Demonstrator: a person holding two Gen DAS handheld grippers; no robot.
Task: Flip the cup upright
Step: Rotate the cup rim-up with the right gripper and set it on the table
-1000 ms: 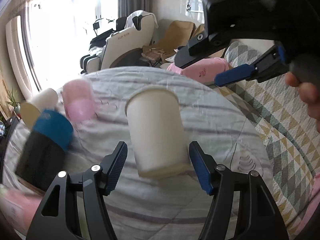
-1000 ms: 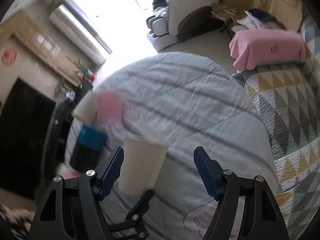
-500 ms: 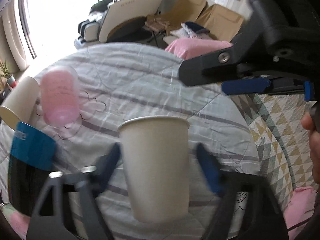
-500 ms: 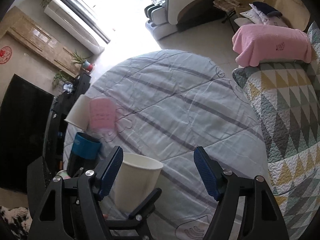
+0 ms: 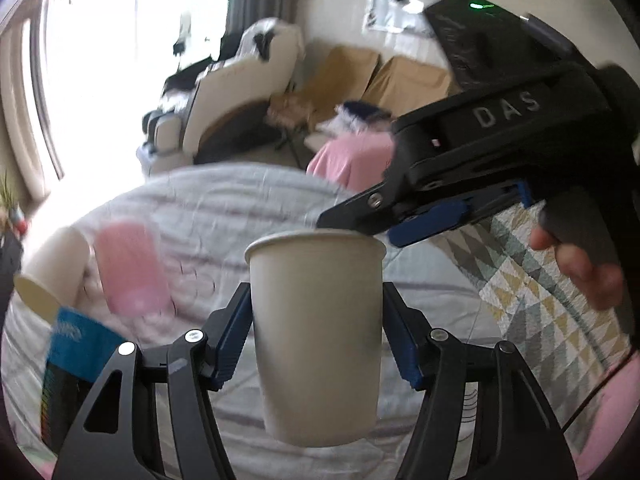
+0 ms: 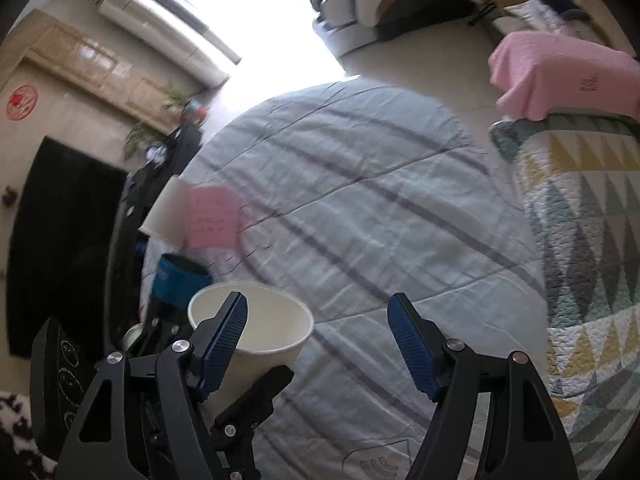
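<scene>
**Though light as a feather, easy to squash**

Far left on the cloth-covered worktop [image 5: 248, 208]: a second paper cup [image 5: 48, 272] tipped over, a pink cup [image 5: 128, 272] just beside it, and a blue-and-black tub [image 5: 72, 352] nearer the camera. All blurry, so hard to say more.

In the middle: the white paper cup [image 5: 316, 280], mouth up, pinched between the blue fingers [image 5: 234, 332] of the left gripper [image 5: 316, 332]. One finger on each side, about halfway up the wall. Cannot tell if the bottom touches the cloth. Looks the right way up already, so probably just needs setting down.

Thin paper, looks empty inside, so likely very light and soft in the wall. Squeeze gently or risk a dent. Best held around the middle, never by one edge of the rim. Dry paper against ribbed fingers, so not likely to slip.

On the right: the right gripper [image 5: 432, 220], close above the rim, gripped by a hand [image 5: 576, 264]. Fingers [image 6: 412, 344] spread wide, holding nothing.
</scene>
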